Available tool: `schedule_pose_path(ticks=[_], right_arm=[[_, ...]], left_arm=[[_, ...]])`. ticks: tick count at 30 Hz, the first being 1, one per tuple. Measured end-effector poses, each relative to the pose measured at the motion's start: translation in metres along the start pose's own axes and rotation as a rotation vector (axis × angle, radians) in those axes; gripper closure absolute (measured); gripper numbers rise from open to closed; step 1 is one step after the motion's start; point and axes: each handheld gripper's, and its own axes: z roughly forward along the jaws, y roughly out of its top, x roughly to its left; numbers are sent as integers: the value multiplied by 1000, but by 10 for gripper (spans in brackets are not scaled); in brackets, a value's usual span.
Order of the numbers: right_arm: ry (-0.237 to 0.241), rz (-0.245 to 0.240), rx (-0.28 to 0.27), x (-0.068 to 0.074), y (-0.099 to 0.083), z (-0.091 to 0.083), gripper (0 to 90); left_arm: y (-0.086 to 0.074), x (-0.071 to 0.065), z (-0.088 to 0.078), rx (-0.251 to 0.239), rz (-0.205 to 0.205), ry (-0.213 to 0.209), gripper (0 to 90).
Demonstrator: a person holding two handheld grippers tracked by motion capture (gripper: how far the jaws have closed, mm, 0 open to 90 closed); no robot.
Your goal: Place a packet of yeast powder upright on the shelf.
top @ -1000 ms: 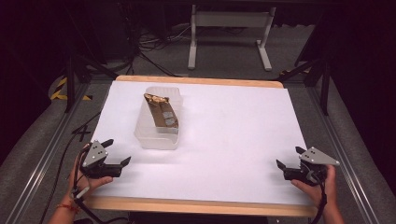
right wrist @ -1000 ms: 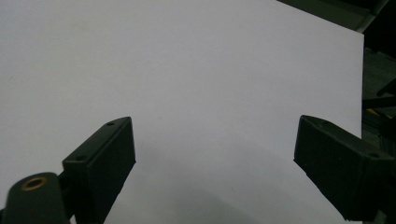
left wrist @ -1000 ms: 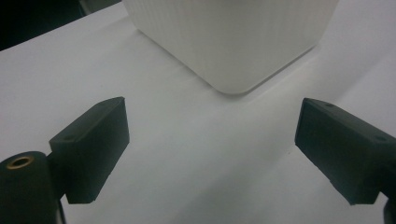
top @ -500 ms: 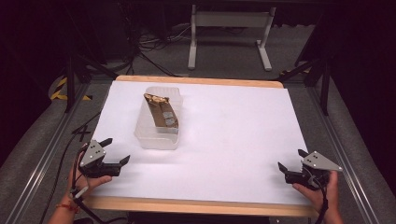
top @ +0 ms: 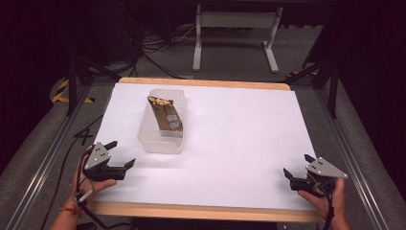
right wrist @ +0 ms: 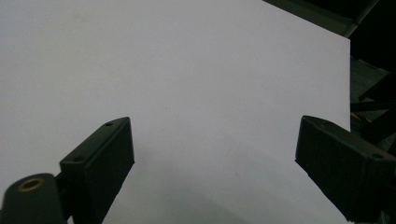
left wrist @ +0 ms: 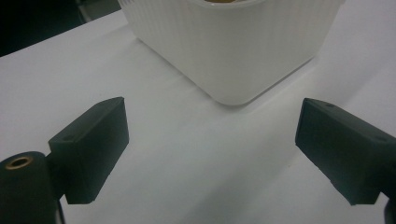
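Left gripper [top: 118, 154]: positioned lower left of the high view, held in the person's left hand [top: 91, 184] at the near edge of the white table surface [top: 239, 139]; jaws spread wide and holding nothing; the left gripper view confirms this, with one black jaw at lower left, the other at lower right, and bare white surface between them.

Translucent ribbed plastic container [top: 162, 122]: located left of centre in the high view, upper part of the white surface; near the left gripper but apart from it; in the left gripper view its rounded corner [left wrist: 233, 51] occupies the upper centre, directly ahead of the open jaws. Brown paper packet [top: 165, 114]: stands tilted inside the container, its torn top toward the far end; contents cannot be identified.

Right gripper [top: 298, 167]: lower right of the high view, held in the person's right hand [top: 325, 201]; well apart from the container; jaws wide and empty, as the right gripper view shows over plain white surface [right wrist: 187, 70].

Progress assessment: judged to be at the start; neither gripper contacts the container or packet; approach, grasp and all handling are left to do; the left gripper is the better placed for first contact.
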Motion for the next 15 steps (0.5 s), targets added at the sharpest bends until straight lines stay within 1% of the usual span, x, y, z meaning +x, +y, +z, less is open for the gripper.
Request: schedule_pose_path(ticks=[4, 6, 8, 10, 12, 14, 15], right_arm=[[7, -1, 8, 3, -1, 3, 116], [14, -24, 13, 4, -2, 4, 114], [18, -21, 14, 4, -2, 5, 113], [10, -27, 18, 5, -2, 5, 110], [9, -23, 15, 4, -2, 5, 110], [2, -16, 15, 3, -3, 5, 110], [1, -17, 16, 3, -3, 5, 110]], left_arm=[[0, -1, 0, 0, 2, 3, 105], [1, -1, 1, -1, 0, 2, 105], [1, 0, 1, 3, 3, 6, 105], [0, -1, 2, 8, 1, 2, 105], [0, 0, 3, 10, 4, 4, 105], [1, -1, 4, 12, -3, -2, 105], [1, -2, 4, 12, 4, -2, 105]])
